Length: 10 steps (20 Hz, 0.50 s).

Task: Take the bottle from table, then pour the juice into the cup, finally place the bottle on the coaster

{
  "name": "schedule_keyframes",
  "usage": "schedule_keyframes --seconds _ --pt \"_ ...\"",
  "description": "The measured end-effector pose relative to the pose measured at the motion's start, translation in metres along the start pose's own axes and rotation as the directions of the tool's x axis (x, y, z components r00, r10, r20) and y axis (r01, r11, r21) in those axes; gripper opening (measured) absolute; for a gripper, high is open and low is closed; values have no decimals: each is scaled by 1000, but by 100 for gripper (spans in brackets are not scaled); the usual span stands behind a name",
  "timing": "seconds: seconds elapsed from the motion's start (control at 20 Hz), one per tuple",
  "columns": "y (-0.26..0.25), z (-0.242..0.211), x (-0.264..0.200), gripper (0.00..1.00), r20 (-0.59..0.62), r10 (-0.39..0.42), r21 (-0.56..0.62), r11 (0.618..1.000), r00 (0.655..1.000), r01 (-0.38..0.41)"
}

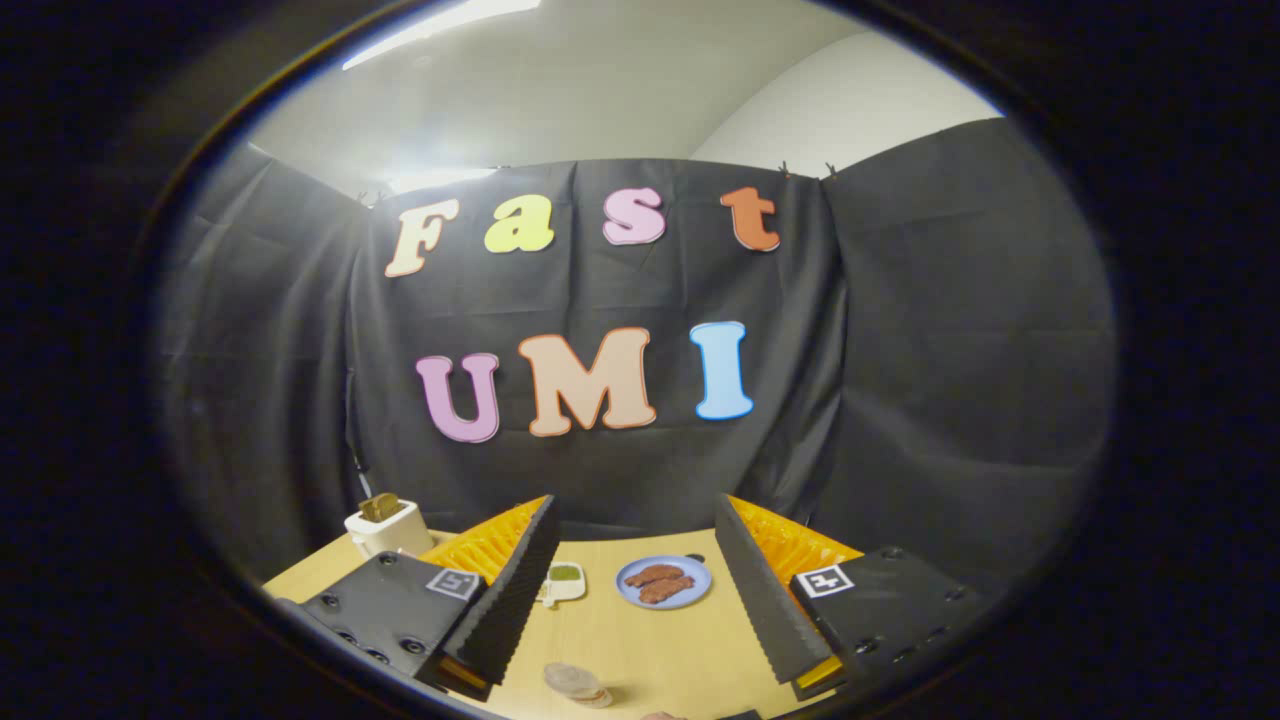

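Claw: the claw (635, 590) is held up over the wooden table (650, 640). Its two fingers (515, 585) are spread wide apart, with nothing between them but bare table far below. It is not pinching anything.

Bottle or cup: low down and near, a little left of the middle of the gap between the fingers, a small see-through thing with a light round top (575, 683) sits on the table. It is close to the inner edge of the left finger but does not touch it. It is cut off and blurry, so I cannot tell if it is the bottle or the cup.

Small bit: a tiny pinkish thing (662, 716) peeks in just right of it, at the very near edge of the table. Too little shows to say what it is.

Blue plate: a round blue plate (700, 580) lies farther away on the table, between the two fingers. Two brown pieces of food (660, 583) lie on it.

White dish: a small white dish (566, 582) with something green in it sits left of the plate, just beside the left finger.

Toaster: a white toaster (385, 530) with brown toast (381, 507) sticking up stands at the far left corner of the table, beyond the left finger.

In the way: nothing stands between the fingers and the see-through thing.
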<state>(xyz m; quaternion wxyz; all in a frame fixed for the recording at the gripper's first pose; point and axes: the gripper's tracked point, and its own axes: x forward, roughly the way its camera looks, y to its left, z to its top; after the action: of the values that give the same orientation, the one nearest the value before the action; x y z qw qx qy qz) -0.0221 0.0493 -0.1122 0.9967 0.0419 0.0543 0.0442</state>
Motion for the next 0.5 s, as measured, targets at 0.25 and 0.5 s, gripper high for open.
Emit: schedule_keyframes --seconds 0.25,0.5 --pt "25 -79 -12 98 -73 49 10 999 996 -49" --pt "38 -151 -15 98 -155 86 30 996 984 -82"
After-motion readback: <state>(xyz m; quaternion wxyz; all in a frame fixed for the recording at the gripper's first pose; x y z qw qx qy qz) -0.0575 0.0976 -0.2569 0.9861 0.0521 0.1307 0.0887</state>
